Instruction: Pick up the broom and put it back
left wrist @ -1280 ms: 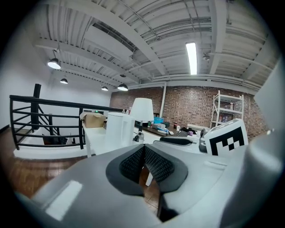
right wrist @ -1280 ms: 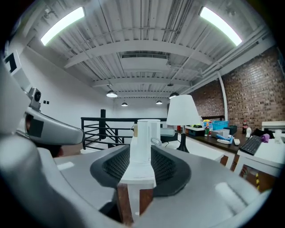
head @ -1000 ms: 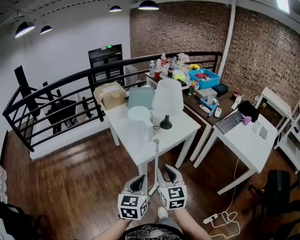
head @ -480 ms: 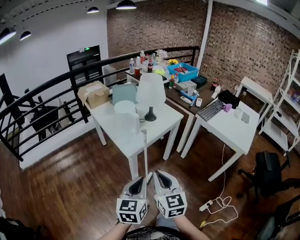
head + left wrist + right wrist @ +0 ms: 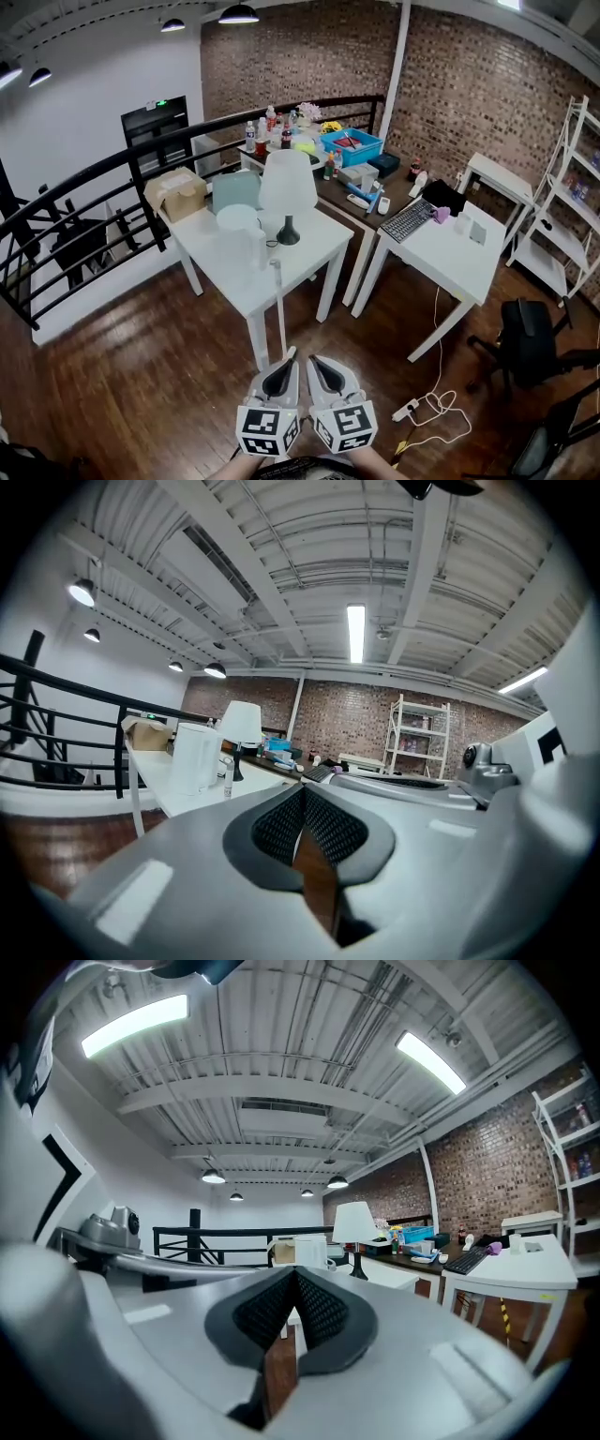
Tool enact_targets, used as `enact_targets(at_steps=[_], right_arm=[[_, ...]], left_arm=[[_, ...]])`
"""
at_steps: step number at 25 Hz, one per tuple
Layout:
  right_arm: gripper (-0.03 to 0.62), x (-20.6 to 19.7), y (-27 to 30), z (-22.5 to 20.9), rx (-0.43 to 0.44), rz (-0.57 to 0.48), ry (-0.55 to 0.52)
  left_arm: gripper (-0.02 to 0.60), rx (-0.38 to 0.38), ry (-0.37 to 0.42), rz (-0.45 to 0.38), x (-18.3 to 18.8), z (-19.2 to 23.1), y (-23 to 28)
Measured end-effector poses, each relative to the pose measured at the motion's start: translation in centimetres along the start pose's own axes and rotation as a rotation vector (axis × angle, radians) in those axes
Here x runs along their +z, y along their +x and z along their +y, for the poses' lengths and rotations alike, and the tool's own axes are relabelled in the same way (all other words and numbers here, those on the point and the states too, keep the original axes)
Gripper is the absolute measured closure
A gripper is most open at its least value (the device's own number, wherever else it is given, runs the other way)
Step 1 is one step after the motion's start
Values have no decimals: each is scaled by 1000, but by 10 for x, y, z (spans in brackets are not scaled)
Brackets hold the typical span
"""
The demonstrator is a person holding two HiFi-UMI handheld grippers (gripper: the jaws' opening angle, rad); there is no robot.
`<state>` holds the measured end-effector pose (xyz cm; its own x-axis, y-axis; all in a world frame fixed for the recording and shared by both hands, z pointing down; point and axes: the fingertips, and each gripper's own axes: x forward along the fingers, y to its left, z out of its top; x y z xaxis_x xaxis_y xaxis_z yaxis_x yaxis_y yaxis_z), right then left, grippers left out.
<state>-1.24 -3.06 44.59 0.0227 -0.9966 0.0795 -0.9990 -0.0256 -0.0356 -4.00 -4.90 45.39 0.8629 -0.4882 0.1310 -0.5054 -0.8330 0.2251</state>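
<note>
The wood floor [image 5: 141,375] fills most of the head view. A white table [image 5: 309,248] stands ahead on it and carries a lamp [image 5: 287,183].

The broom [image 5: 278,309] stands at the table's near edge. Its thin white handle is almost upright, with the top just above the tabletop and the long axis running straight down toward the person. Its lower end, and whatever head it has, drop out of sight between the two grippers.

The left gripper [image 5: 292,351] and right gripper [image 5: 312,358] sit side by side, low and pointing forward at the table. Both have their pads pressed together at the tips with nothing pinched.

The handle comes down just beside the left gripper's tip, so that hand looks nearer. Either jaw would have to spread before it could close around the handle.
</note>
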Motion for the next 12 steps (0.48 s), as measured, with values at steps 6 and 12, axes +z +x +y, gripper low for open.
enact_targets(at_steps=[6,12], right_arm=[[594,-1,-14,-7,-12,-8,-2],[594,-6,-18,-4,3,-6,8]], left_arm=[[577,-13,13,0,-2,-15,-3],[577,-3,9,1,-7,-20,-6]])
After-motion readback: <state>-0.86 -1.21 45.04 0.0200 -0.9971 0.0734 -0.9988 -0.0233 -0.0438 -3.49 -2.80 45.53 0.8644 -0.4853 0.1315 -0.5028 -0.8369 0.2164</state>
